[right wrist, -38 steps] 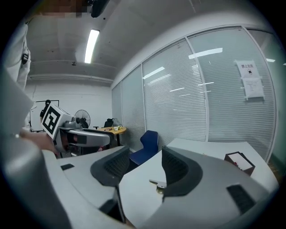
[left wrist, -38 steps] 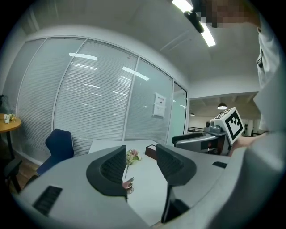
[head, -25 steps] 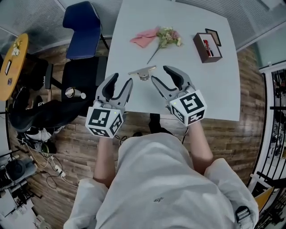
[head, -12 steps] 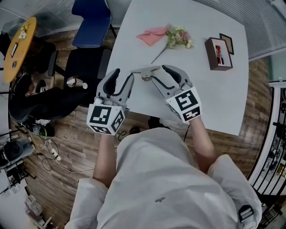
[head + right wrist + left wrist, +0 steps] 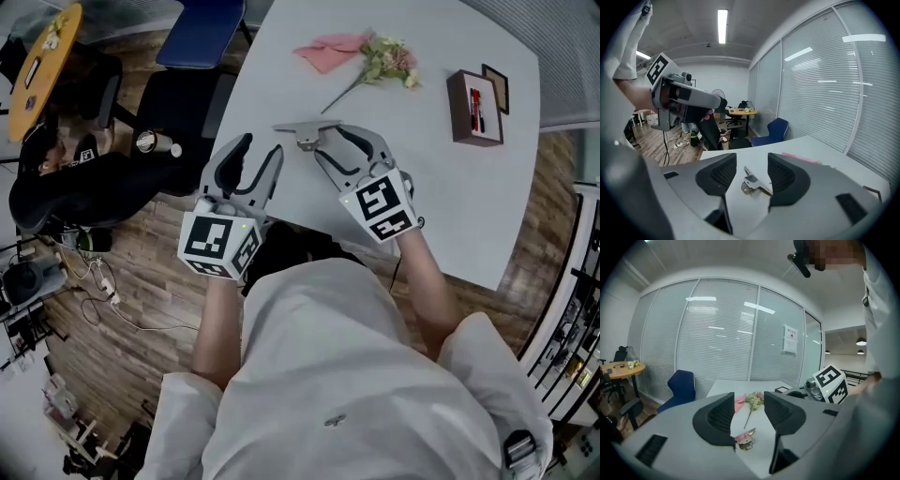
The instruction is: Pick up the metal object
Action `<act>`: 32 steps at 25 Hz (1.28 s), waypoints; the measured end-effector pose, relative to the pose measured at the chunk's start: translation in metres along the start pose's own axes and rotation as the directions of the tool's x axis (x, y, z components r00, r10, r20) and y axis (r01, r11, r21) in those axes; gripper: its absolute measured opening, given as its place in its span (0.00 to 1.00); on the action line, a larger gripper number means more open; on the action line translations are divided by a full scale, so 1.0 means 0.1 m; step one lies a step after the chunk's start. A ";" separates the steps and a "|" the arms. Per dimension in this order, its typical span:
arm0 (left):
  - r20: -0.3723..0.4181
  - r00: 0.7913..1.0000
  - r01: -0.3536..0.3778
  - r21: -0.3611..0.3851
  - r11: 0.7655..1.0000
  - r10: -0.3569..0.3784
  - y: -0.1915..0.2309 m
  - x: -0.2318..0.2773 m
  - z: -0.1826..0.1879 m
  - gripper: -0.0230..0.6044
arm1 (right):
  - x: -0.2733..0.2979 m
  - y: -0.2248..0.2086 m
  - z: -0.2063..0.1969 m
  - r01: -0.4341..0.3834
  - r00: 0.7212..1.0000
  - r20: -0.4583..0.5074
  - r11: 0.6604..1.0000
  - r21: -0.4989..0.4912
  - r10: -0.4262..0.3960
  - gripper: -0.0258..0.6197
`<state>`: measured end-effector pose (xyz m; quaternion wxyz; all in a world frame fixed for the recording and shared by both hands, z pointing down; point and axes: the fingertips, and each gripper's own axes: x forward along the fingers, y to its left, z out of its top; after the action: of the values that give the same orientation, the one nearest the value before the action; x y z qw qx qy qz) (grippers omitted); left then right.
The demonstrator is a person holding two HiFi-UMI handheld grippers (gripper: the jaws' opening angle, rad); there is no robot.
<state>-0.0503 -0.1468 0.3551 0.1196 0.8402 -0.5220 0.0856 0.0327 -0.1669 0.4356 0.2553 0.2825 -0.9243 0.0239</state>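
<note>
The metal object [image 5: 302, 132], a small flat silver bracket with a lump at its middle, lies on the white table [image 5: 441, 197] near the front left edge. My right gripper [image 5: 331, 142] is open, and its tips sit just right of the bracket's end without touching it. In the right gripper view the bracket [image 5: 752, 183] shows on the table just beyond the open jaws [image 5: 752, 174]. My left gripper [image 5: 261, 150] is open and empty, just left of and short of the bracket. The left gripper view has the bracket [image 5: 745, 442] low between the jaws [image 5: 747, 414].
A dried flower sprig [image 5: 382, 62] and a pink napkin [image 5: 333, 47] lie farther back on the table. A brown box [image 5: 473, 106] with red pens stands at the right. A blue chair [image 5: 211, 19] and a black chair [image 5: 173, 122] stand left of the table.
Both grippers have moved forward toward the bracket. The right gripper's tips now reach its right end. Both stay open and the bracket has not moved.
</note>
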 end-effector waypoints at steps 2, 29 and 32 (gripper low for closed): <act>-0.002 1.000 0.000 -0.006 1.000 0.000 0.00 -0.01 -0.03 0.36 | 0.05 0.01 -0.06 -0.003 1.000 -0.014 1.000 -0.011 0.003 0.37; -0.049 0.998 0.044 -0.059 0.997 -0.047 0.19 0.17 -0.46 0.36 | 0.79 0.15 -0.88 -0.025 0.979 -0.203 0.975 -0.222 -0.021 0.35; -0.055 0.997 0.049 -0.055 0.997 -0.052 0.22 0.18 -0.48 0.36 | 0.86 0.14 -0.95 -0.029 0.975 -0.222 0.966 -0.255 -0.030 0.35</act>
<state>-0.0631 -0.1583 0.4081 0.1586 0.8469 -0.4991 0.0921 0.0072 -0.1813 0.5612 0.3923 0.2429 -0.8849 -0.0644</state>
